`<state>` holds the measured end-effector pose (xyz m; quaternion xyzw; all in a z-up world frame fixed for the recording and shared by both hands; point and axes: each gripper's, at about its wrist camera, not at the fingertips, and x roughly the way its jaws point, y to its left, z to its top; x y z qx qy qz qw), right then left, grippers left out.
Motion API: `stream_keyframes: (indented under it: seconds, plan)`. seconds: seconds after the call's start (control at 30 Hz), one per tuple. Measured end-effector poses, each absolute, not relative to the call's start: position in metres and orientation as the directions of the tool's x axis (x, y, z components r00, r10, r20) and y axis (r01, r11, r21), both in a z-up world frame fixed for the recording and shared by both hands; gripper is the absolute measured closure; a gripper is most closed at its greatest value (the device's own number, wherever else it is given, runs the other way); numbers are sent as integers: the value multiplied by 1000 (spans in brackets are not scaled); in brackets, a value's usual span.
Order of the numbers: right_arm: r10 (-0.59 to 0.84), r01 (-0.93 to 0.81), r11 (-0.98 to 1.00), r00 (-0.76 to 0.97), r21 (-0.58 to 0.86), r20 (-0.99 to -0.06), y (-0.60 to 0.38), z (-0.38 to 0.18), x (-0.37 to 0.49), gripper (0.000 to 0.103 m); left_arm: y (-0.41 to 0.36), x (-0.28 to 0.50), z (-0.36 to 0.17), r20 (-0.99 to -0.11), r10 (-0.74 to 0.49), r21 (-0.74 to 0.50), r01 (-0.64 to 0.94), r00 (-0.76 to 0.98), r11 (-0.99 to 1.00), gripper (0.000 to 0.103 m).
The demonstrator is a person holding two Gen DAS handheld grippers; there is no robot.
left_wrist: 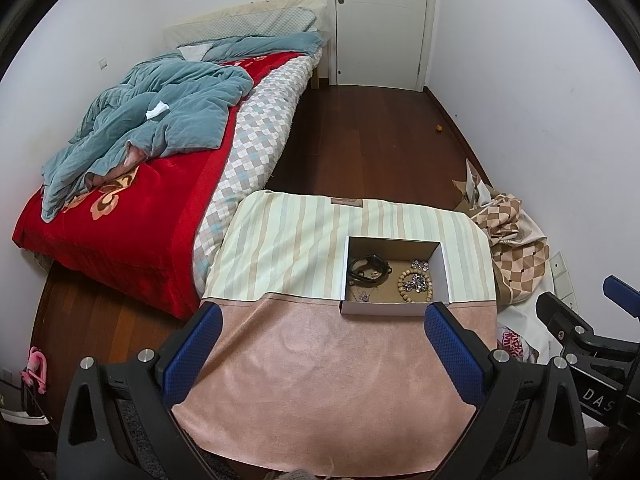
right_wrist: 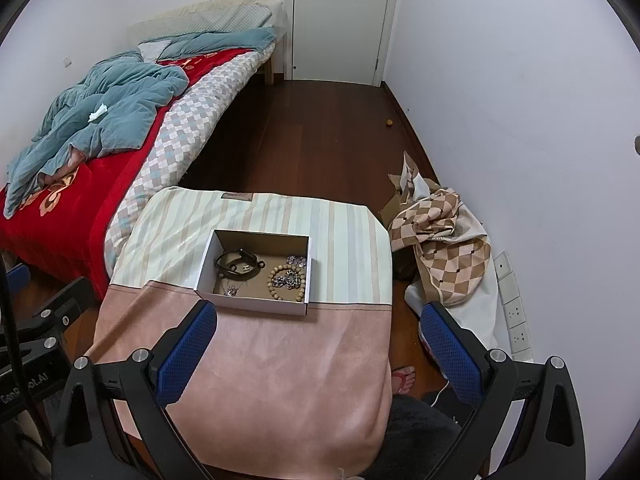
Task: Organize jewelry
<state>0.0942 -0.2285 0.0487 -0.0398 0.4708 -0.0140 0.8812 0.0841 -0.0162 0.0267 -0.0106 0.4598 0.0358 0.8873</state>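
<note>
A white cardboard box [left_wrist: 390, 309] [right_wrist: 256, 303] stands on a small table covered with a striped and pink cloth [left_wrist: 320, 360] [right_wrist: 280, 360]. In the box lie a black strap bracelet [left_wrist: 366, 267] [right_wrist: 236, 261], a wooden bead bracelet [left_wrist: 402, 285] [right_wrist: 276, 280], a silvery chain piece [left_wrist: 416, 280] [right_wrist: 290, 280] and a small pendant [left_wrist: 364, 297] [right_wrist: 230, 291]. My left gripper [left_wrist: 324, 316] is open and empty, just in front of the box. My right gripper [right_wrist: 320, 312] is open and empty, over the table's right front part. The right gripper also shows at the right edge of the left wrist view [left_wrist: 580, 324].
A bed [left_wrist: 140, 168] [right_wrist: 80, 152] with a red blanket and blue quilt stands left of the table. A checked cloth heap [left_wrist: 516, 256] [right_wrist: 444, 236] lies at the right wall. A closed white door [left_wrist: 380, 20] [right_wrist: 340, 16] is at the back. A foot in a sandal [right_wrist: 404, 378] is on the wooden floor.
</note>
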Motion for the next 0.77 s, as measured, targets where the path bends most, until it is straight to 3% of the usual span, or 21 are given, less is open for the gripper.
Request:
stream_keyframes:
  seconds: [0.77]
  plan:
    - [-64, -10, 996, 554, -84, -830, -228, 48, 93, 0, -17, 85, 28, -815, 40, 4, -63, 578, 998, 0]
